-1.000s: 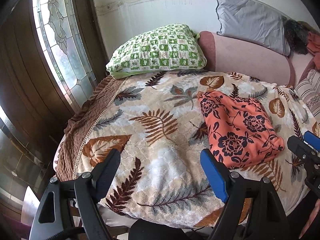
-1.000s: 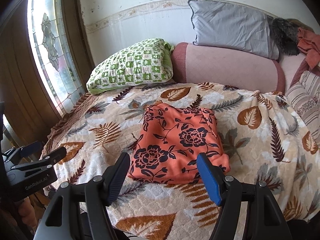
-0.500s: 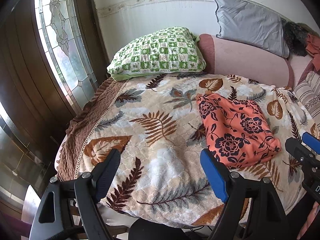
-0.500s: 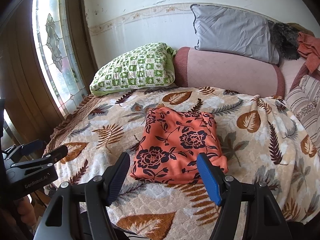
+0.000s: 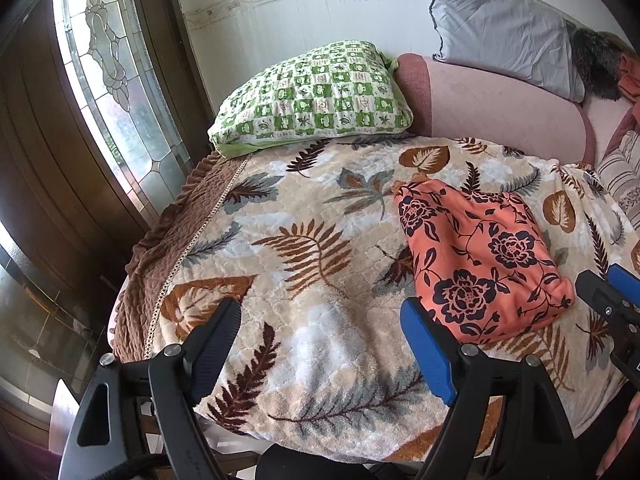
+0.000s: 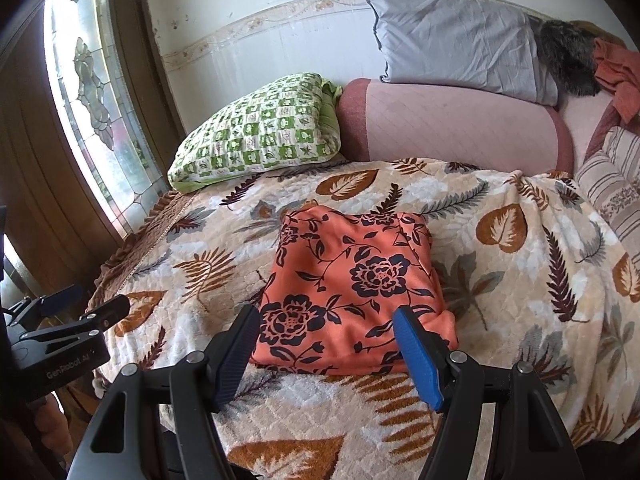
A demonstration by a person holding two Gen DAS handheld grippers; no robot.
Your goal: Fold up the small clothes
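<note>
Item: orange floral garment (image 6: 352, 288), folded, lying on the leaf-print bed cover (image 6: 500, 300). Your right tongs (image 6: 326, 350) stand apart, empty, just before its near edge. Your left tongs (image 5: 320, 354), also apart and empty, sit off to its left; the right is nearer.

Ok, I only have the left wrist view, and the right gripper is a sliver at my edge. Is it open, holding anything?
Observer: Open and empty. The right gripper frames the near edge of the orange floral garment; no fabric is pinched.
Operator: Is that edge one layer?
Observer: No, it looks thick, like folded layers, lying on the leaf-print blanket.
Operator: And my left gripper from there?
Observer: The left gripper sits by the bed's left edge, apart from the garment.
</note>
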